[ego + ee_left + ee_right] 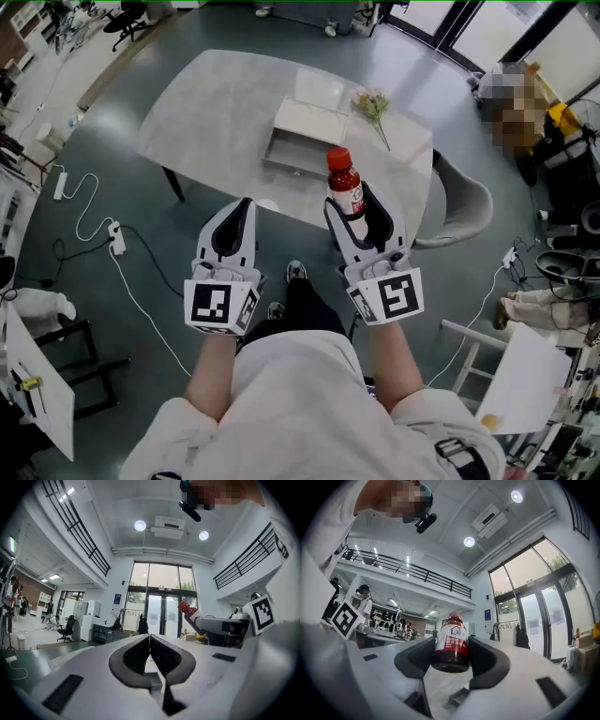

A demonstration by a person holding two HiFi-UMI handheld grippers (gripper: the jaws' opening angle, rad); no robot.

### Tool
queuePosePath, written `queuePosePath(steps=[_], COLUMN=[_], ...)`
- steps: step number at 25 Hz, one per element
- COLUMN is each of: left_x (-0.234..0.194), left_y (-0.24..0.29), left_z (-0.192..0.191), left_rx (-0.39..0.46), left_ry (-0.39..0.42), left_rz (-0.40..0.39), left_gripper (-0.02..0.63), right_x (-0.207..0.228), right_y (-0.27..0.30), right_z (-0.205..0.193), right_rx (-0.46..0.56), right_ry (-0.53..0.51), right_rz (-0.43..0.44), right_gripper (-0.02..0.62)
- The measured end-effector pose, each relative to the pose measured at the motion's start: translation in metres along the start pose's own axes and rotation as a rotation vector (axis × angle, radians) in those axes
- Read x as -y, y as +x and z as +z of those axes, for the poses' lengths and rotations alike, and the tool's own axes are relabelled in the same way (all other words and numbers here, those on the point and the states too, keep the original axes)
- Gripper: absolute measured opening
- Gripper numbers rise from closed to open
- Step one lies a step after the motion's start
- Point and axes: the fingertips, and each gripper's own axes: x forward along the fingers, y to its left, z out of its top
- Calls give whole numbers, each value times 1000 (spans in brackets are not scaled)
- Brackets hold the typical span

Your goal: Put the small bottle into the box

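Observation:
My right gripper (356,208) is shut on a small bottle (345,184) of dark red drink with a red cap and a white label. It holds the bottle upright in the air, near the table's front edge. In the right gripper view the bottle (451,642) sits clamped between the two dark pads. The box (302,137), a shallow open white one with its lid tipped up at the back, lies on the table just beyond the bottle. My left gripper (234,225) hovers to the left, shut with nothing in it; its pads (150,653) meet.
The pale stone table (225,112) stands on a grey floor. A small bunch of flowers (373,108) lies right of the box. A light chair (464,211) stands at the table's right. Cables and a power strip (116,238) lie on the floor at left.

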Motion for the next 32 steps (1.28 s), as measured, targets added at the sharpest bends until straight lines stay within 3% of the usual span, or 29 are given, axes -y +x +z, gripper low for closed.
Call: queuePosePath(steps=[15,23,32], left_x=[-85,-109,-130], left_y=[170,246,277], left_z=[-58,-130,-210], left_rx=[-171,-345,-523], left_ry=[-26,-68,-148], left_rz=[-34,-48,-35], left_gripper=[23,23,23], right_x=[79,124,125], right_y=[154,197,216], right_z=[-98,-184,-263], right_rx=[-149,-305,-469], right_ry=[185,325,443], right_rz=[46,52,80], right_gripper=[232,232,232])
